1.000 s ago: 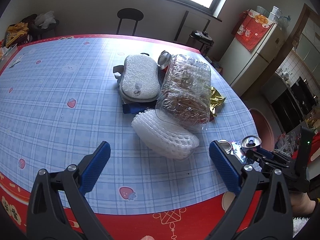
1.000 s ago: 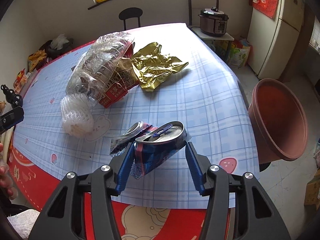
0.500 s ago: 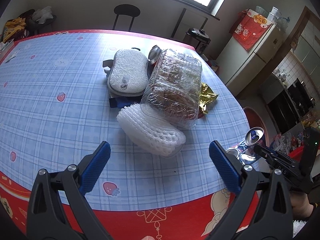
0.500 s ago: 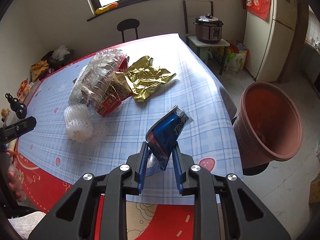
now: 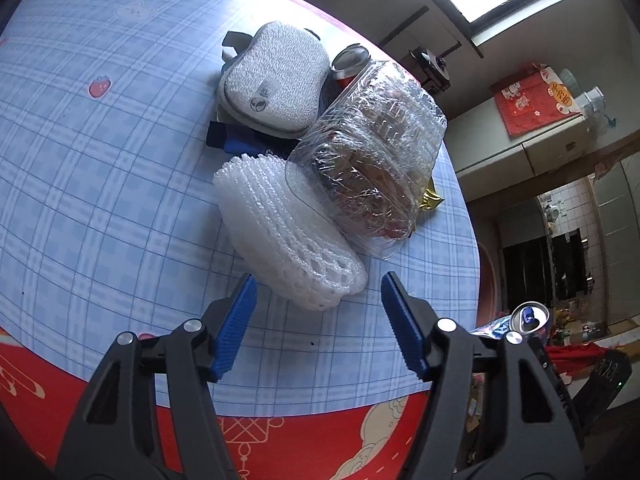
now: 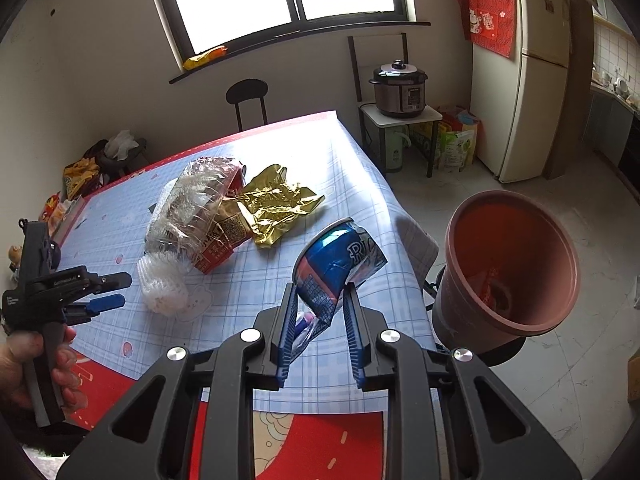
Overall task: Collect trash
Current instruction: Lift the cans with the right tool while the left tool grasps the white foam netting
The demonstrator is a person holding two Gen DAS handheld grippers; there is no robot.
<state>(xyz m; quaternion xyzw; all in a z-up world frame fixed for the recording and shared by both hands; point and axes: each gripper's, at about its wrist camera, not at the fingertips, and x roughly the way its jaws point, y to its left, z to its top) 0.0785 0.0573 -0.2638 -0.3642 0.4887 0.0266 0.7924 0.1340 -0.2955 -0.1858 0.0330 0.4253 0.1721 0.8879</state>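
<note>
1. Since a second ago we have lifted the crushed blue can [image 6: 340, 264] off the table [image 6: 360, 184] and swung it toward the reddish bin [image 6: 516, 264]; our left gripper [image 5: 316, 304] has dropped close over the white foam net [image 5: 288, 236], and its jaws have just been closing, though nothing is pinched yet.
2. Our right gripper [image 6: 320, 320] is narrowed hard on the can's flattened lower end, which we judge keeps the slippery metal from twisting while it travels. The can hangs above the table's edge, not yet over the bin.
3. We hold the left jaws about half open, straddling the net's near end, apparently to take it next.
4. Just beside the net lies a clear plastic box [image 5: 368, 160], resting partly on it, so pulling the net may drag the box.
5. Behind sit a grey pouch [image 5: 276, 80], an upright red can [image 5: 348, 64] and a gold wrapper [image 6: 276, 208].
6. Between can and bin we see only open air.
</note>
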